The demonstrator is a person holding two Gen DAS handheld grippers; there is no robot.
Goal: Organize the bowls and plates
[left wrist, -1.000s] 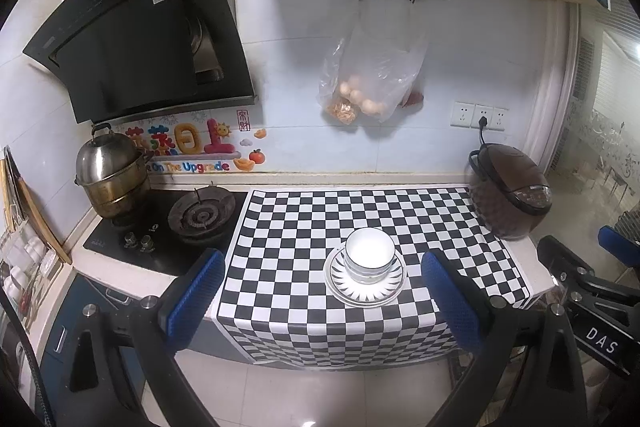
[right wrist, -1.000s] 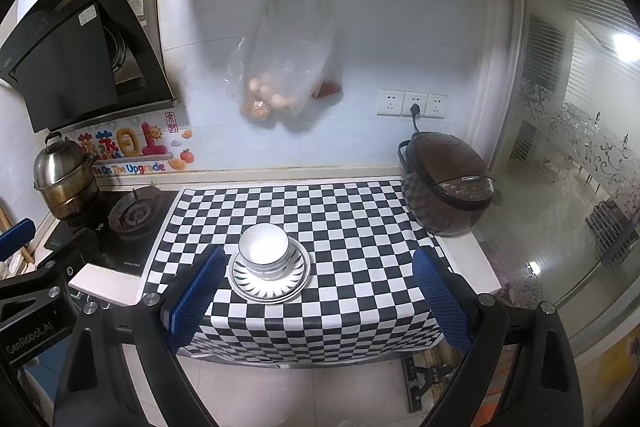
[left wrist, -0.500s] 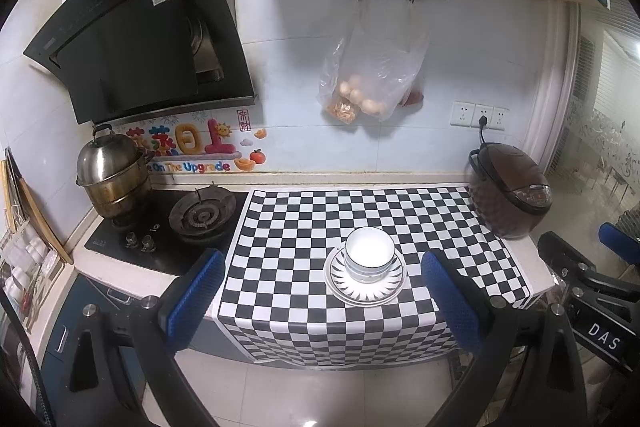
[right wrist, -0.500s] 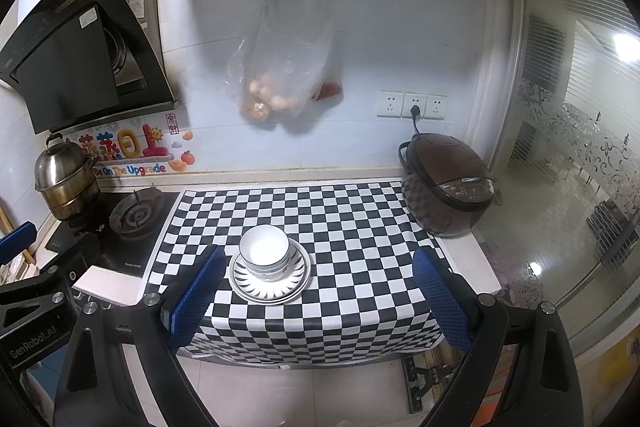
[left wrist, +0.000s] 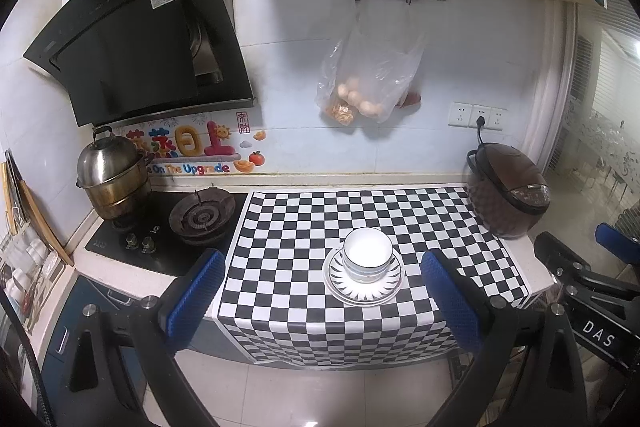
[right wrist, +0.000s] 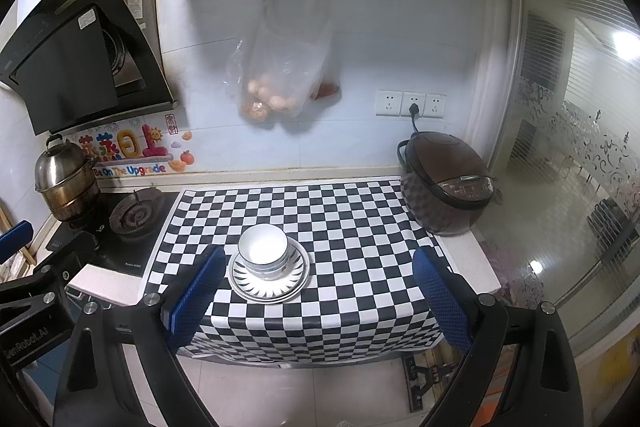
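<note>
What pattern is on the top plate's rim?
Black radiating stripes on white plate, clearest in the right wrist view.

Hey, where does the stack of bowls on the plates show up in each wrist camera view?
Left wrist view: the bowls sit right of centre, on the plates, nearer the right-hand finger.
Right wrist view: the bowls sit left of centre, close to the left-hand finger.
Shared landmark: the brown rice cooker, at the right end of the checkered cloth in both.
</note>
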